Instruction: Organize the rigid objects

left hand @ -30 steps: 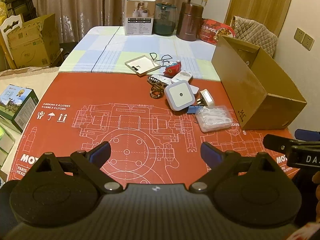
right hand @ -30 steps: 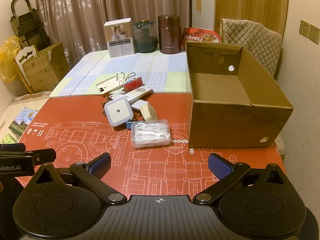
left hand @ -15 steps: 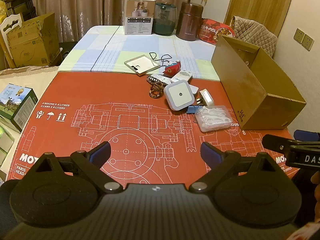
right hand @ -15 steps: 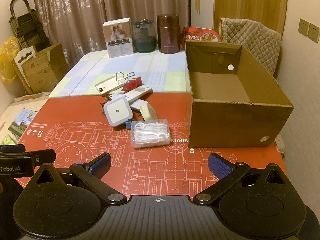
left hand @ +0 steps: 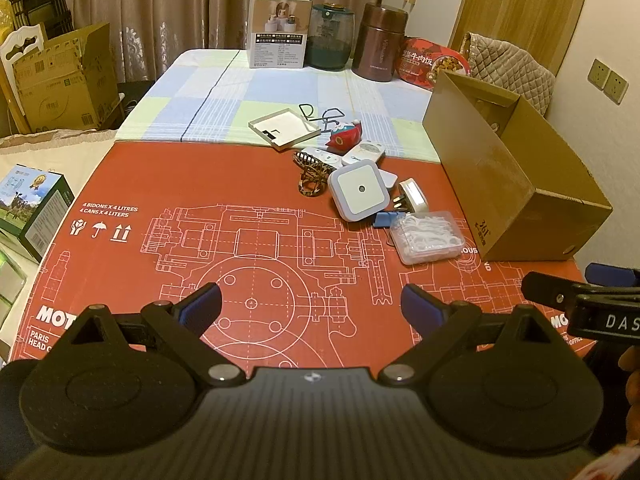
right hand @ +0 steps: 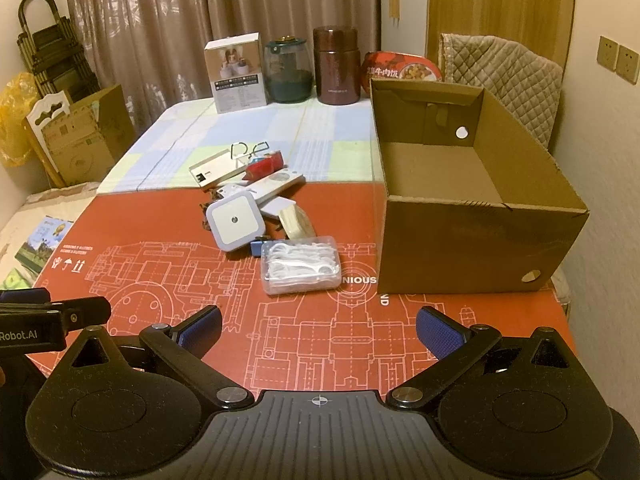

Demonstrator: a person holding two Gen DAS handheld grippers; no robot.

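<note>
grippers first: we hold the left gripper [left hand: 310,300] and the right gripper [right hand: 318,324] low over the near edge of the counter [left hand: 256,92], both with jaws spread wide and nothing between them. we see the red mat [left hand: 200,200] covering the near half of the counter. a cardboard box [right hand: 472,216] stands open along the right edge, and we see nothing inside it. a small heap lies just left of the box, near the mat's far edge: a clear case of floss picks [right hand: 301,264] nearest us, a square white night light [right hand: 234,220] propped just behind it, a plug adapter [left hand: 410,196] beside that, two remotes [left hand: 362,154], a red toy [left hand: 346,136] and a flat white tray [left hand: 284,126] farthest back. along the far edge stand a white carton [right hand: 236,74], a green jar [right hand: 289,70] and a brown flask [right hand: 336,66].
</note>
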